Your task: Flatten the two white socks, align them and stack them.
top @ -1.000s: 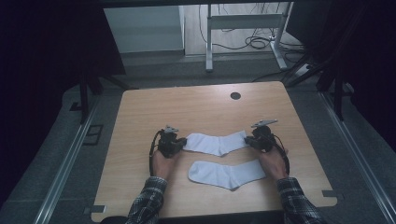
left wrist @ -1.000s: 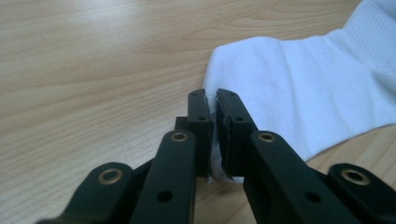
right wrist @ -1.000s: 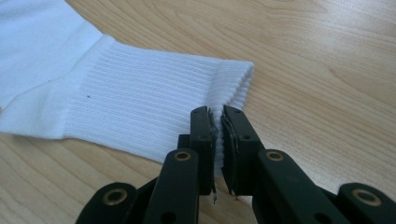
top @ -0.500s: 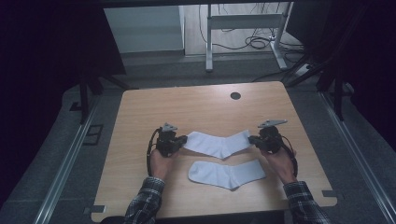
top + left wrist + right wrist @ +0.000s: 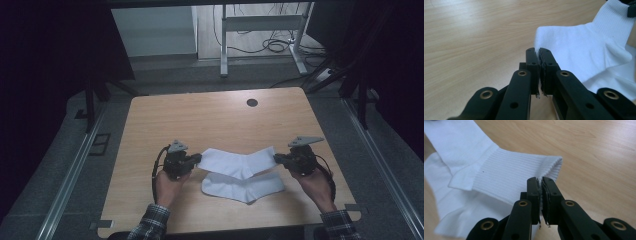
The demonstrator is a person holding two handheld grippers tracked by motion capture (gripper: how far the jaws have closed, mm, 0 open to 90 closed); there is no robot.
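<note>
A white sock [image 5: 237, 161] hangs stretched between my two grippers, lifted off the wooden table [image 5: 200, 120]. My left gripper [image 5: 199, 160] is shut on its toe end [image 5: 554, 45], fabric pinched between the jaws [image 5: 539, 56]. My right gripper [image 5: 276, 158] is shut on its ribbed cuff [image 5: 519, 175], with the cuff's edge caught between its jaws [image 5: 541, 183]. A second white sock [image 5: 243, 187] lies flat on the table just below the held one, towards the person.
A round cable hole [image 5: 252, 102] sits near the table's far edge. The person's hands and plaid sleeves [image 5: 150, 225] come in from the bottom. Beyond the table are a desk frame [image 5: 260, 30] and cables on the floor.
Both grippers have moved apart and upwards, pulling the upper sock taut and lifting it off the table. The lower sock has stayed where it was.
</note>
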